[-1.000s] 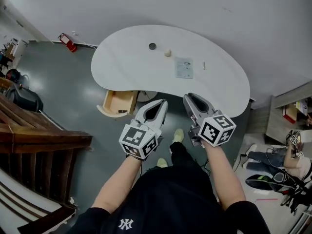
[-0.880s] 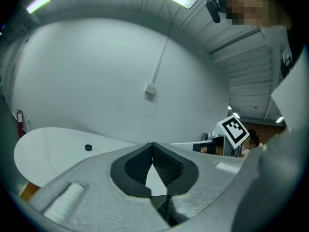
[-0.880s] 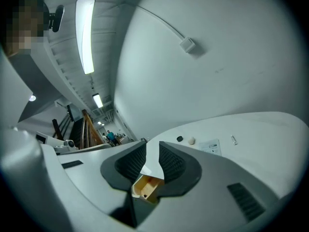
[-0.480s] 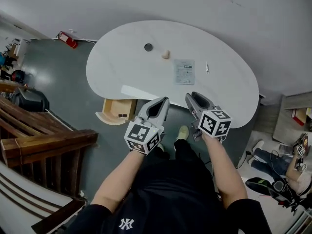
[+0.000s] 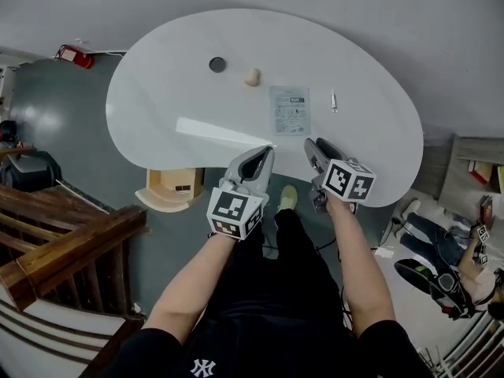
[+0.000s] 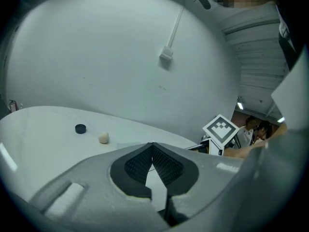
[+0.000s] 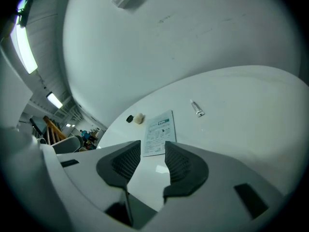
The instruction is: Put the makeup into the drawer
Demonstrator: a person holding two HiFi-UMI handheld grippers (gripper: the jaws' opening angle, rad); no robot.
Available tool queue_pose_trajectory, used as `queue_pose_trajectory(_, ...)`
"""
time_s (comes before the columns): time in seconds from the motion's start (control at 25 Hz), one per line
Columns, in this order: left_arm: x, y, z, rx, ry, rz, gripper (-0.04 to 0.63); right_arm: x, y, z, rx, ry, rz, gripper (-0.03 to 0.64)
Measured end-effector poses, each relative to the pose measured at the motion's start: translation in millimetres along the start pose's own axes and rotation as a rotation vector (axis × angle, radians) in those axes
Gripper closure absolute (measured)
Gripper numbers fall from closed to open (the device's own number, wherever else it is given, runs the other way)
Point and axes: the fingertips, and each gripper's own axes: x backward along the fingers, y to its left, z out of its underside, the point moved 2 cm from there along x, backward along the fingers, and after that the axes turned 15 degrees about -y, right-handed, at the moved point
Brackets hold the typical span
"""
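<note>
On the white table (image 5: 157, 109) lie a black round compact (image 5: 217, 64) (image 6: 80, 128) (image 7: 129, 119), a beige sponge (image 5: 252, 76) (image 6: 103, 138) (image 7: 139, 118), a flat printed packet (image 5: 290, 110) (image 7: 159, 133) and a small tube (image 5: 334, 99) (image 7: 196, 108). A wooden drawer (image 5: 175, 187) stands open under the table's near left edge. My left gripper (image 5: 268, 150) (image 6: 152, 146) hovers at the near table edge, shut and empty. The right gripper (image 5: 313, 146) (image 7: 152, 156) is beside it, short of the packet; its jaws have just been opening and hold nothing.
A wooden stair rail (image 5: 71, 235) runs along the left and a red fire extinguisher (image 5: 71, 56) lies by the far wall. A person (image 5: 441, 266) sits on the floor at right, near a shelf (image 5: 472, 172).
Both grippers have sunk and moved forward to the table's near edge. The right jaws have spread apart. The left jaws stay together.
</note>
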Motion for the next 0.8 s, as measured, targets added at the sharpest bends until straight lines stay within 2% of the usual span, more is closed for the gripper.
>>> queue_pose_trajectory(0.32, -26.9, 12.1, 28.2, 0.013, 0.063, 0.038, 0.584, -37.1, -37.4, 19.2, -0.087, 0.057, 0.099, 0.440)
queue_pose_trajectory(0.48, -28.6, 17.0, 38.2, 0.025, 0.089, 0.037, 0.585, -45.5, -44.0, 20.5, -0.085, 0.090, 0.130, 0.440)
queue_pose_trajectory(0.8, -32.3, 25.6, 38.6, 0.029, 0.099, 0.026, 0.586, -56.2, -37.7, 19.1, -0.096, 0.138, 0.127, 0.442)
